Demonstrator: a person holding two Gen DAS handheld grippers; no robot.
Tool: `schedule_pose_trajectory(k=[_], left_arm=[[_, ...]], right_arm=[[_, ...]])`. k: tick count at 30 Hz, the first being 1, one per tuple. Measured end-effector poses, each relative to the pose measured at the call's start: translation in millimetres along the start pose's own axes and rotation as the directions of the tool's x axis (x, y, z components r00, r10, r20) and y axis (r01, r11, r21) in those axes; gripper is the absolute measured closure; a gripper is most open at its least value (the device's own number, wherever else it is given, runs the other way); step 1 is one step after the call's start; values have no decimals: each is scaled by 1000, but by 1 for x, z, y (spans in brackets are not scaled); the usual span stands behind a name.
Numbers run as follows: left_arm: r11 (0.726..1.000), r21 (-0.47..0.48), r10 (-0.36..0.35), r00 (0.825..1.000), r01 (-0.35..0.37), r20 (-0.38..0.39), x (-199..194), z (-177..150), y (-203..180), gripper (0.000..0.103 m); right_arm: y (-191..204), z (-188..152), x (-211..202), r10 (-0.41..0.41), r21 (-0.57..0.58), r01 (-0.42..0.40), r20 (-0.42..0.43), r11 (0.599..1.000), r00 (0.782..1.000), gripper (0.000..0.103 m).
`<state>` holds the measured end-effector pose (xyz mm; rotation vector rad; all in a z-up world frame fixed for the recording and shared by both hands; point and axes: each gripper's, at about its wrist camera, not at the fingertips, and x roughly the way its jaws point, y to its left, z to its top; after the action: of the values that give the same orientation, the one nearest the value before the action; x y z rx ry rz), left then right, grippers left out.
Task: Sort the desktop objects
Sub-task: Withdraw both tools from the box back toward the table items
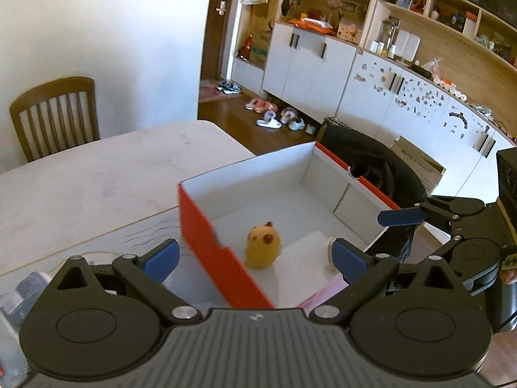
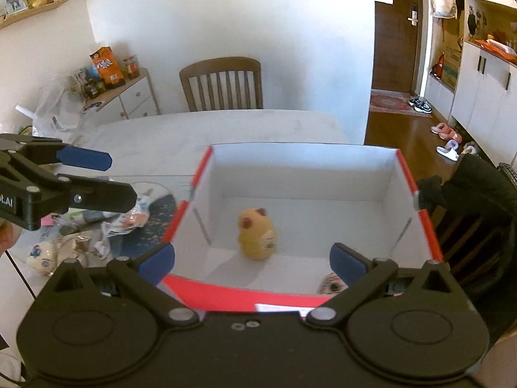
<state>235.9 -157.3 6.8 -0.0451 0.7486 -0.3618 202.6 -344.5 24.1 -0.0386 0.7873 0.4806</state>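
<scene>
Here the pale bench [image 2: 226,129] carries a red box [image 2: 429,226] mid-frame, a yellow plush toy [image 2: 257,237] upright on its white floor, possibly beside something smaller, while left gripper [image 1: 255,255] and right gripper [image 2: 253,263] fingers gape wide, empty.

one box [image 2: 423,220], one yellow toy [image 2: 257,237], perhaps two chairs [image 2: 221,84]

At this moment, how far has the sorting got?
Done: a yellow plush toy stands inside the red box, with a small patterned item near its front wall. In hand: nothing; the left claw and right claw are both open and empty above the box. Left: a heap of packets and small toys still lies on the table beside the box.
</scene>
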Motion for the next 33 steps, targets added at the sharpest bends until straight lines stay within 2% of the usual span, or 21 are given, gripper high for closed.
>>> schedule_pose_trajectory(k=[19, 33], left_arm=[[998, -50, 37, 999, -35, 32, -90, -68, 83, 2], [988, -91, 130, 991, -126, 32, -132, -123, 152, 2]], right_arm=[[119, -22, 5, 15, 14, -15, 5, 1000, 1000, 0], [198, -37, 25, 9, -16, -9, -2, 1000, 1000, 1]])
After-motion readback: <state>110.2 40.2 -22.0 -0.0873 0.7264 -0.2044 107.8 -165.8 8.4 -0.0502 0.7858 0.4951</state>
